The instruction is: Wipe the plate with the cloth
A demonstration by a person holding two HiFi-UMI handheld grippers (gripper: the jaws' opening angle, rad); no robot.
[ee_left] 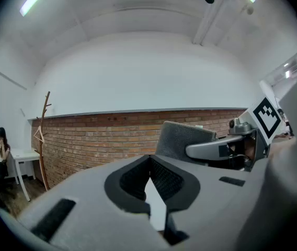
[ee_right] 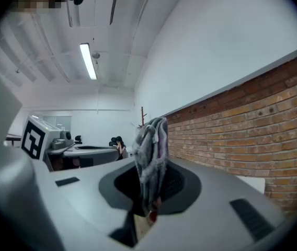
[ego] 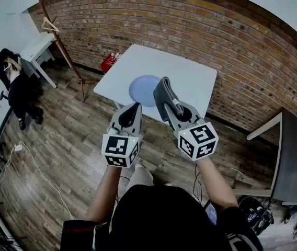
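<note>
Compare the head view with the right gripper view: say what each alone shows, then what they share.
Head view only: the blue plate lying on the white table, nothing touching it. Right gripper view only: the ceiling light strip. Both: the grey cloth clamped in the right gripper, the left gripper beside it, the brick wall.

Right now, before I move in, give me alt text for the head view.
The right tongs are shut on a folded grey cloth, held up in front of a white table on which a blue plate lies. The left tongs, shut and empty, are alongside.
</note>
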